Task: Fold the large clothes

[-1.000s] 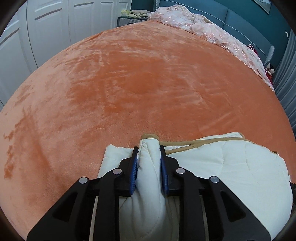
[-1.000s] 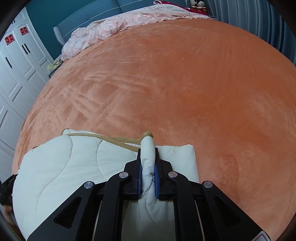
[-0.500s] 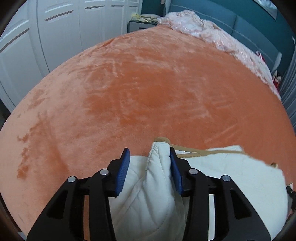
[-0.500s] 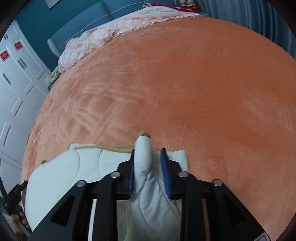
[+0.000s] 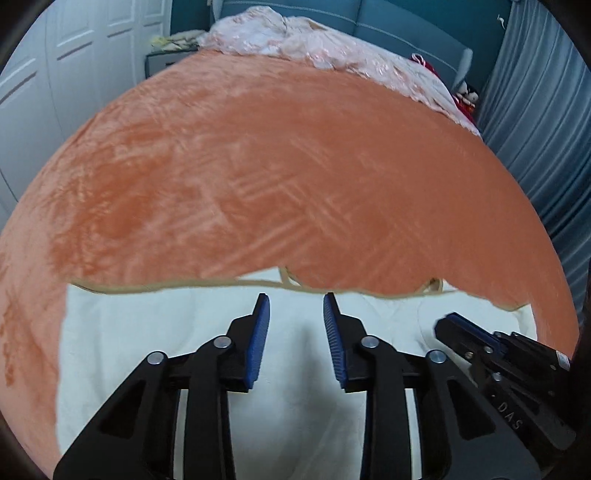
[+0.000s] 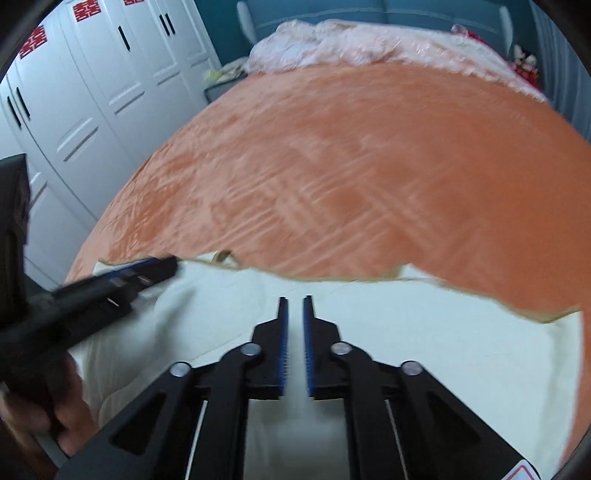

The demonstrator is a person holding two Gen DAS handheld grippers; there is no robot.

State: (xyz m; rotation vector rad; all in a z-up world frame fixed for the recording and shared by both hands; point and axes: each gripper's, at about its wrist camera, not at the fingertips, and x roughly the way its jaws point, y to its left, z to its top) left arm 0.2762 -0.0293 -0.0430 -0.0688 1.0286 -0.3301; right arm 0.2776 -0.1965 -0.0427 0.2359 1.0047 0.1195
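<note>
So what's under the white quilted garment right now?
The white garment lies on the orange blanket, which shows on its far side. Whatever is directly beneath the garment is covered.

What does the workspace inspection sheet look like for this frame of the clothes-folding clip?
Surface: orange plush bedspread covering a bed, nap brushed in streaks.
Job's things: cream quilted garment with tan trim, lying flat at the near edge of the bed.
Clutter: crumpled pink quilt heaped at the far end; small red items beside it, too small to identify.
Grippers: left gripper open and empty above the garment; right gripper with fingers narrowly apart, nothing between them.
Cables: nothing seen.
Surroundings: white wardrobe doors with red decals, teal headboard, grey-blue curtain.
</note>
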